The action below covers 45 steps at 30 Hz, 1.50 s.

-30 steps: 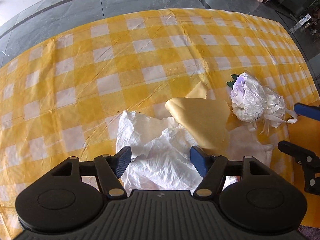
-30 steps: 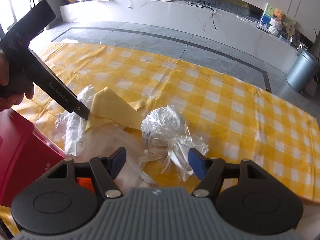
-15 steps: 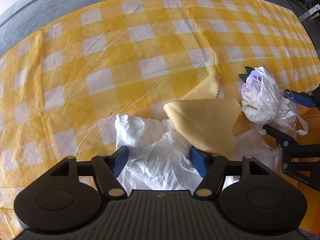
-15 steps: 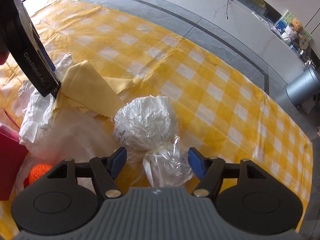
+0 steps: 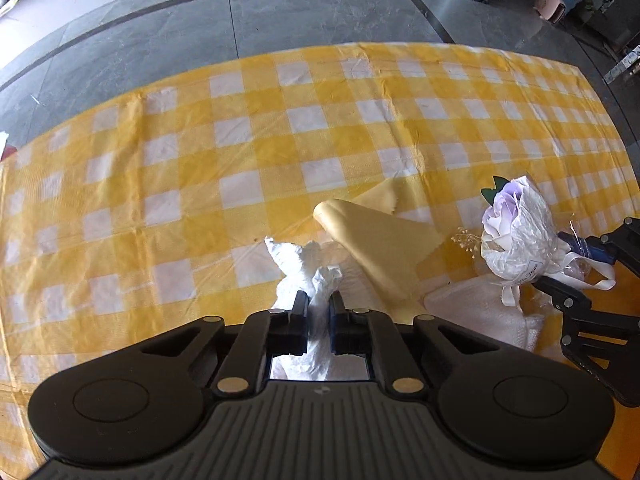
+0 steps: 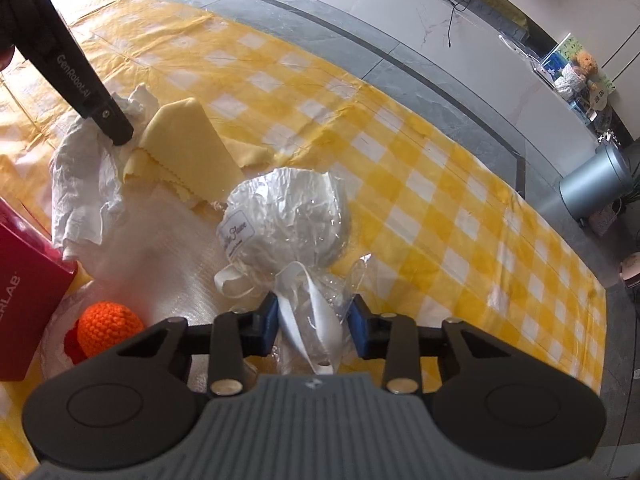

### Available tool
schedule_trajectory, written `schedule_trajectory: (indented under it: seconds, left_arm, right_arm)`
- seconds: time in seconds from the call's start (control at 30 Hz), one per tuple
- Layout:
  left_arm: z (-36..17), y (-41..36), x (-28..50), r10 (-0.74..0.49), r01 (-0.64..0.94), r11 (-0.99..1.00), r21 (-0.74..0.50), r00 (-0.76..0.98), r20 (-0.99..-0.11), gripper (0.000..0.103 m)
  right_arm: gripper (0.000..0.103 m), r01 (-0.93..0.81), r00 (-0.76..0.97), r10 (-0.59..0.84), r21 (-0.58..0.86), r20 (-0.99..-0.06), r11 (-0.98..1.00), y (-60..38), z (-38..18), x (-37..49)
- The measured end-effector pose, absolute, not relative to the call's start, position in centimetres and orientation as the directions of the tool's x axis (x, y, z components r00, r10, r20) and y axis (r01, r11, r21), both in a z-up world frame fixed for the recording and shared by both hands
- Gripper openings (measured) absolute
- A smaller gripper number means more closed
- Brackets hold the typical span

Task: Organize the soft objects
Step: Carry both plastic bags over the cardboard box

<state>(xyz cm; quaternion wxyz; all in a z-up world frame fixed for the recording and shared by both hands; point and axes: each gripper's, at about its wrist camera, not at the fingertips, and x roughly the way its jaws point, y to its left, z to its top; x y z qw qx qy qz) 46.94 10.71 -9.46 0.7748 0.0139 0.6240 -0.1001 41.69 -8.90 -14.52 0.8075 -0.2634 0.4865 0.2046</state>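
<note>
My left gripper [image 5: 319,304] is shut on a crumpled white plastic bag [image 5: 308,268] and lifts its bunched part; the bag also shows in the right wrist view [image 6: 86,184]. A folded yellow cloth [image 5: 380,248] lies against the bag, also in the right wrist view [image 6: 188,156]. My right gripper [image 6: 316,320] has closed partly around the ribbon and cellophane stem of a wrapped flower bouquet [image 6: 286,220]; its pads [image 6: 269,316] sit at the wrap's sides. The bouquet shows a purple rose in the left wrist view [image 5: 516,232].
A yellow-and-white checked tablecloth [image 5: 240,152] covers the table. A white towel [image 5: 476,312] lies under the bouquet. An orange crochet ball [image 6: 108,326] and a red box [image 6: 24,280] sit at the near left. Grey floor lies beyond the far edge.
My left gripper has shut on the white bag and bunched it upward. My right gripper has narrowed around the bouquet's stem and the bouquet has tilted up.
</note>
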Motion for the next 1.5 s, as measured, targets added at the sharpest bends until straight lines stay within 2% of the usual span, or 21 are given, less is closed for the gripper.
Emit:
schedule_trajectory:
  seconds: [0.23, 0.33, 0.9, 1.17, 1.5]
  left_arm:
    - [-4.7, 11.1, 45.5, -0.081, 0.166, 0.986, -0.035, 0.277, -0.958, 0.009]
    - [-2.4, 11.1, 44.6, -0.108, 0.170, 0.984, -0.057, 0.310, -0.945, 0.009]
    - [7.5, 8.1, 33.9, -0.078, 0.257, 0.965, 0.047, 0.456, -0.886, 0.009]
    - [7.9, 6.1, 26.8, -0.108, 0.295, 0.955, 0.041, 0.472, -0.875, 0.009]
    - [6.6, 3.9, 19.1, -0.183, 0.293, 0.956, -0.022, 0.533, -0.826, 0.009]
  right_arm:
    - [0.036, -0.580, 0.478, 0.090, -0.237, -0.874, 0.780, -8.8, -11.0, 39.7]
    - [0.036, -0.574, 0.484, 0.092, -0.236, -0.870, 0.784, -8.9, -9.6, 38.6]
    - [0.036, -0.561, 0.589, 0.134, -0.283, -0.797, 0.778, -10.4, -0.1, 28.7]
    - [0.036, -0.548, 0.617, 0.163, -0.272, -0.770, 0.791, -12.7, 1.7, 22.1]
    - [0.036, -0.484, 0.627, 0.225, -0.146, -0.746, 0.863, -16.6, 0.4, 14.8]
